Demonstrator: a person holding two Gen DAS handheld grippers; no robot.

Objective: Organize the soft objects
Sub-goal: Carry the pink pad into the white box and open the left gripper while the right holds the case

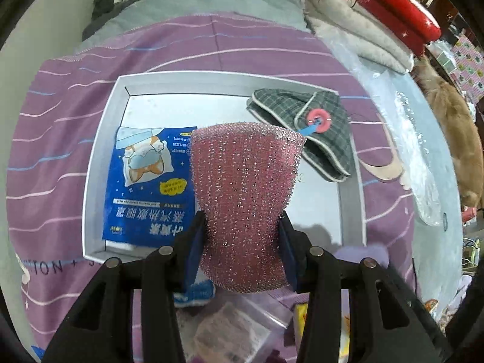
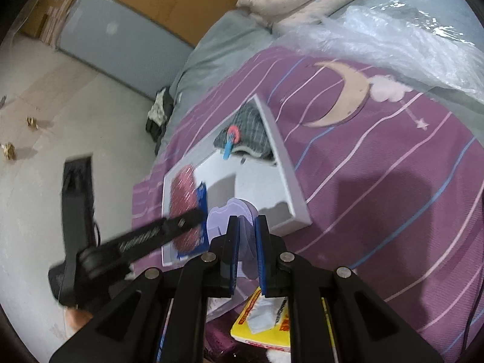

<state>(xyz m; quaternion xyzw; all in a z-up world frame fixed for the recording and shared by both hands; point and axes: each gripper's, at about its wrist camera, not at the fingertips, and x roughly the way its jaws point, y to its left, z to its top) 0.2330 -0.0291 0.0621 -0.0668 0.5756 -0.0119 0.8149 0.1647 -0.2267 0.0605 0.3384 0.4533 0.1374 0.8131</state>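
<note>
My left gripper [image 1: 242, 230] is shut on a pink glittery scrub cloth [image 1: 245, 187] and holds it over the white shallow box [image 1: 99, 151] on the purple striped bedspread. In the box lie a blue eye-mask packet [image 1: 148, 187] at the left and a folded grey plaid cloth [image 1: 308, 127] with a pink ring and blue clip at the far right. My right gripper [image 2: 247, 236] is shut on a pale lavender soft pad [image 2: 239, 211], held just short of the box's near edge [image 2: 290, 220]. The left gripper with the pink cloth [image 2: 183, 202] shows in the right wrist view.
Clear plastic sheet [image 1: 402, 127] and piled blankets [image 1: 348, 24] lie at the right of the bed. A yellow packet [image 2: 263, 320] and a clear bag [image 1: 236, 329] lie near me below the grippers. Bare floor [image 2: 60, 121] is left of the bed.
</note>
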